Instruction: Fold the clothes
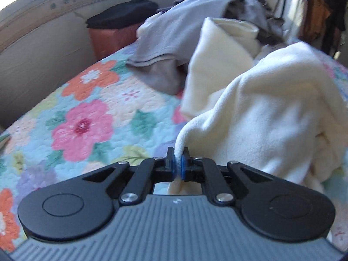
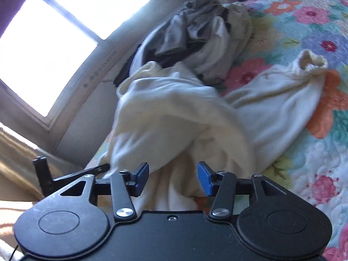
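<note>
Cream fleece garment (image 1: 261, 113) on floral quilt (image 1: 87, 117)

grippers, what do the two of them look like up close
Both are black, with two round discs at the base, angled link bars fixed by silver screws, and blue pads on the fingers. The left gripper sits on a grey ribbed body; the right gripper has a plain black one. No cables or sleeves show.

Floral quilt (image 1: 82, 117) covers bed. Reddish box (image 1: 111, 41) stands at wall, near quilt edge. Bright window (image 2: 54, 39) above sill. Hanging garments (image 1: 317, 15) on rack, far corner.
</note>
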`<state>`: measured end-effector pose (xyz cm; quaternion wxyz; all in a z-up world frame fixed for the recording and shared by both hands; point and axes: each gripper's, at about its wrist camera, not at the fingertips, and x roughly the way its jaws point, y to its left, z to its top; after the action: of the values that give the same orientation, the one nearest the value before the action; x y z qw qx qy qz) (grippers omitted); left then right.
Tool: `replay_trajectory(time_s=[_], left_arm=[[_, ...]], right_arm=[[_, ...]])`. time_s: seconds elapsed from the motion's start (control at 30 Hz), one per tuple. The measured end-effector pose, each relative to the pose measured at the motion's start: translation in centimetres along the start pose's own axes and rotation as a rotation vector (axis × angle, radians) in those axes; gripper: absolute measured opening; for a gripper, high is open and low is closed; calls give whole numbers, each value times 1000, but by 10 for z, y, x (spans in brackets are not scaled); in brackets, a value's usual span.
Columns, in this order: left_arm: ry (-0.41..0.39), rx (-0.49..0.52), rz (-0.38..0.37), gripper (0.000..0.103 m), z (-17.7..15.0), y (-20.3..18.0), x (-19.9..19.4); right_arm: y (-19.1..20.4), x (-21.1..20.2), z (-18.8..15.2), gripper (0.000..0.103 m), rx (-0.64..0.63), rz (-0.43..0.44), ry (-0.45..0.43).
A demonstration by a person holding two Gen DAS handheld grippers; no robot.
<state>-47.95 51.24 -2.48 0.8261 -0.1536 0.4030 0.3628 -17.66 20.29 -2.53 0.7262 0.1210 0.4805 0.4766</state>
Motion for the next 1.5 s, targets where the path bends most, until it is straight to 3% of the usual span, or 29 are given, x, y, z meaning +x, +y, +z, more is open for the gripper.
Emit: replay_trajectory(time_s=[0.07, 0.17, 0.27, 0.3, 0.4, 0.43, 0.5, 0.57, 0.67, 0.7, 0.73, 0.77, 0.8, 0.83, 0.87, 0.93, 1.0, 1.13, 1.2, 1.3, 1.4, 1.5], left_arm=[[36, -25, -43, 6, 0, 13, 4], [9, -32, -118, 13, 7, 22, -5], [-51, 26, -139, 37, 18, 9, -17], [-76, 55, -137, 50, 23, 3, -21], [-120, 130, -157, 70, 34, -11, -21], [-109, 144, -180, 78, 38, -15, -16], [-62, 158, -246, 86, 46, -23, 0], [7, 137, -329, 88, 50, -31, 19], [144, 65, -461, 101, 51, -47, 59], [193, 46, -464, 103, 50, -53, 72], [236, 25, -456, 103, 49, -58, 86], [263, 5, -453, 103, 49, -64, 95], [279, -17, -451, 101, 48, -69, 100], [270, -26, -471, 78, 47, -75, 101], [250, -22, -504, 64, 47, -82, 97], [223, 15, -488, 51, 47, -101, 86], [179, 53, -475, 46, 47, -120, 71], [140, 30, -657, 41, 54, -154, 45], [119, 69, -719, 40, 58, -186, 31], [47, 188, -750, 40, 60, -248, 13], [26, 255, -868, 34, 63, -310, -2], [-57, 334, -954, 27, 64, -362, -33]], right_arm=[[-22, 15, -4, 59, 41, -65, 15], [-53, 45, -20, 60, 159, -87, 50], [-70, 66, -38, 60, 255, -58, 80], [-73, 71, -42, 62, 286, -45, 77], [-79, 83, -51, 67, 373, 12, 51], [-80, 87, -52, 68, 404, 29, 34], [-79, 97, -48, 80, 445, 52, 10], [-72, 109, -41, 89, 448, 47, 7], [-56, 120, -27, 88, 416, -26, -19], [-52, 123, -22, 75, 393, -51, -31], [-48, 124, -18, 61, 338, -75, -43], [-43, 125, -14, 40, 283, -99, -54], [-39, 127, -10, 36, 228, -123, -66], [-34, 125, -6, 34, 170, -147, -81], [-24, 118, -4, 31, 102, -173, -108], [-9, 101, 1, 30, 9, -212, -162], [-4, 76, 6, 27, -31, -250, -217], [-3, 15, 21, 26, -87, -357, -355], [-6, -23, 28, 26, -117, -416, -412], [-21, -76, 35, 25, -99, -493, -480], [-34, -125, 40, 25, -88, -595, -543], [-38, -172, 40, 25, -116, -730, -616]])
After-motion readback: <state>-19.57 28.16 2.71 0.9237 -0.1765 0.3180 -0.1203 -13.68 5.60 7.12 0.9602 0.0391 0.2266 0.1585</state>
